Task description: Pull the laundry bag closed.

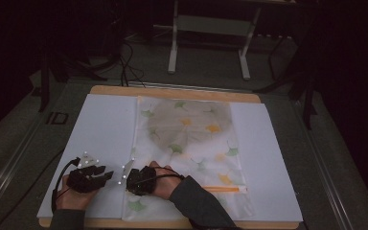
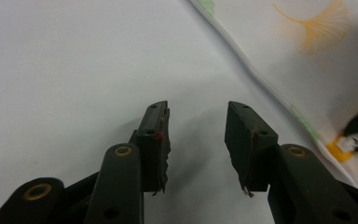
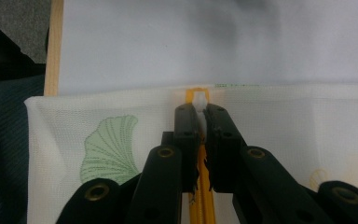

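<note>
Zipper pull [image 3: 199, 100] on the leaf-print mesh bag [image 1: 191, 143] is pinched by the right gripper [image 3: 199, 112]; left gripper [image 2: 197, 121] jaws spread over the white sheet [image 2: 74, 70].

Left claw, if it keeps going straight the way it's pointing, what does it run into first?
The left claw stands open over bare white sheet. Straight ahead lies more sheet, then probably the white edge of the leaf-print mesh bag, though depth is hard to judge.

A mesh bag [image 1: 187, 143] lies on a sheet [image 1: 100, 129] covering the worktop [image 1: 172, 92]. The bag's zip [image 1: 223, 189] runs along its near end, right of both grippers.
</note>
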The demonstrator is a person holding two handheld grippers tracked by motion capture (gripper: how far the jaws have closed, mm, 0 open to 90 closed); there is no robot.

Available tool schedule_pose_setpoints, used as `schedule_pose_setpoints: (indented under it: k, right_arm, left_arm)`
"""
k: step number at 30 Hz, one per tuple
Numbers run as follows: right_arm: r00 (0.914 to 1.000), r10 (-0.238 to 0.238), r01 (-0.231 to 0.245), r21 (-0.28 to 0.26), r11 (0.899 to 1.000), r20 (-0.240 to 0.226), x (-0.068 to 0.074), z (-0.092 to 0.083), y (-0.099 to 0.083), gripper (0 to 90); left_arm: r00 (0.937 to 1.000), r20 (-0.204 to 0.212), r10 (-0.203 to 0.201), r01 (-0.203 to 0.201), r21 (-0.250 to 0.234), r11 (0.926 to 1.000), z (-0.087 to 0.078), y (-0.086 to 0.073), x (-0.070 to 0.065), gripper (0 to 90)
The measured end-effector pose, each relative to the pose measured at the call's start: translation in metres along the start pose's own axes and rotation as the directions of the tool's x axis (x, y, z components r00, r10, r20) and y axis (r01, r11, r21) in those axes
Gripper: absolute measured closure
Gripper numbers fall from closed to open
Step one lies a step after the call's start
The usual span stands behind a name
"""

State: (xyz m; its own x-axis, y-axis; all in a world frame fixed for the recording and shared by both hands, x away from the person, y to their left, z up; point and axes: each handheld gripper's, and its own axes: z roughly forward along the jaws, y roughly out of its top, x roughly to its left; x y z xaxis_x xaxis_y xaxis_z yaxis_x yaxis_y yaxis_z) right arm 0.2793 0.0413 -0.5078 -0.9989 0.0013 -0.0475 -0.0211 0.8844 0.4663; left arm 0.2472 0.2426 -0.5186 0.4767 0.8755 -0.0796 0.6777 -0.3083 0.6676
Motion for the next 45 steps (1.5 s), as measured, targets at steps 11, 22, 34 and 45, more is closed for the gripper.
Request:
schedule_pose_setpoints:
  k: [11,22,34,45]
  right_arm:
    - [1.0000,0.008,-0.008,-0.006,1.000,0.005,0.000,-0.001,-0.002,84.3]
    - [0.9999,0.013,-0.012,-0.013,1.000,0.010,-0.002,-0.003,-0.003,84.4]
    - [0.9996,0.007,-0.006,-0.040,0.999,0.026,-0.002,-0.010,-0.004,84.4]
    - [0.9994,-0.003,0.006,-0.066,0.998,0.035,-0.001,-0.020,-0.004,84.5]
  left_arm:
    - [0.9944,0.099,-0.037,0.036,0.015,0.9992,-0.006,-0.006,-0.018,59.8]
    - [0.9625,0.255,-0.093,0.094,0.008,0.9955,-0.004,-0.013,-0.032,56.3]
    - [0.9327,0.338,-0.125,0.119,0.040,0.9921,0.003,-0.015,-0.037,55.9]
    - [0.9137,0.382,-0.139,0.112,0.091,0.9896,0.017,-0.011,-0.043,60.3]
